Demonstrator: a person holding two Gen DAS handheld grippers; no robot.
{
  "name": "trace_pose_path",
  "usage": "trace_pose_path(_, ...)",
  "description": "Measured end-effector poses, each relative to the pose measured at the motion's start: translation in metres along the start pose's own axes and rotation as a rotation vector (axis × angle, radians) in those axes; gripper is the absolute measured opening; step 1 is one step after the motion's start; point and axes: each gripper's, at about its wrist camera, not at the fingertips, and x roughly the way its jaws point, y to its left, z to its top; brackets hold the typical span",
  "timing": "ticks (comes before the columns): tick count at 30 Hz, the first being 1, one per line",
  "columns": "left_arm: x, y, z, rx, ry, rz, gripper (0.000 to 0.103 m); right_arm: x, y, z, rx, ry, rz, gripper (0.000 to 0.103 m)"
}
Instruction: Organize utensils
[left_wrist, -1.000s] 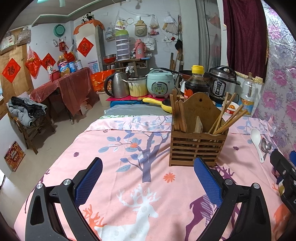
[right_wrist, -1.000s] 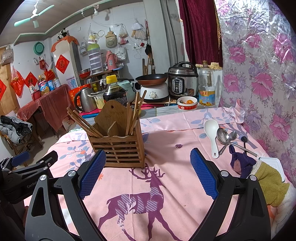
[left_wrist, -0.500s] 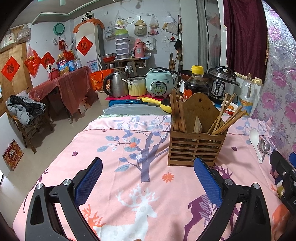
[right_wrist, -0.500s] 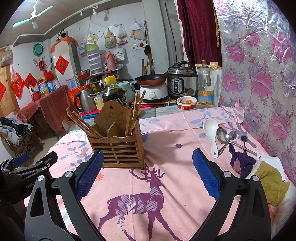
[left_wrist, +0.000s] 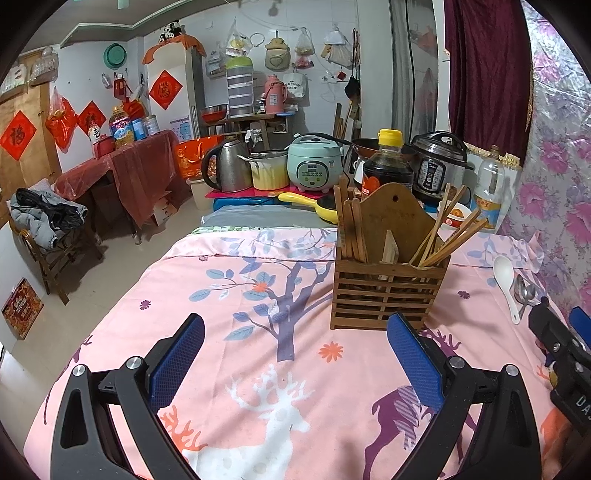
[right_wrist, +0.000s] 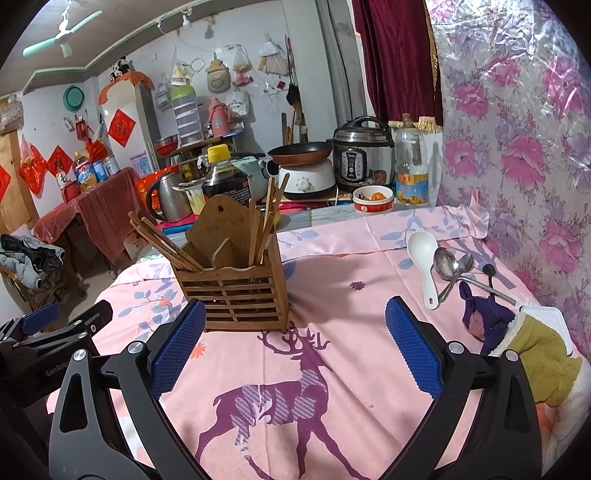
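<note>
A slatted wooden utensil holder (left_wrist: 384, 291) with several chopsticks (left_wrist: 448, 236) stands on the pink deer-print tablecloth (left_wrist: 258, 332); it also shows in the right wrist view (right_wrist: 236, 291). A white ceramic spoon (right_wrist: 424, 258) and two metal spoons (right_wrist: 448, 266) lie flat to its right; the white spoon (left_wrist: 506, 280) also shows in the left wrist view. My left gripper (left_wrist: 295, 354) is open and empty, short of the holder and to its left. My right gripper (right_wrist: 295, 347) is open and empty, just short of the holder's right corner.
A purple and mustard cloth (right_wrist: 517, 339) lies on a white tray (right_wrist: 546, 314) at the right edge. A soy sauce bottle (left_wrist: 386, 166), a bowl (right_wrist: 373, 197) and cookers (right_wrist: 364, 155) stand behind the table. The floral wall (right_wrist: 517, 147) bounds the right side.
Both grippers have drifted slightly, and the holder sits a little further left in the left wrist view. Both stay open and empty; the utensils have not moved.
</note>
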Motion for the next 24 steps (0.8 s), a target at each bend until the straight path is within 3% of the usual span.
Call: trace_pose_path(24,0.014,-0.002,0.000,-0.012,0.051,-0.018,0.097,0.002,0.004,-0.002,0.008,0.018,0.004,0.096)
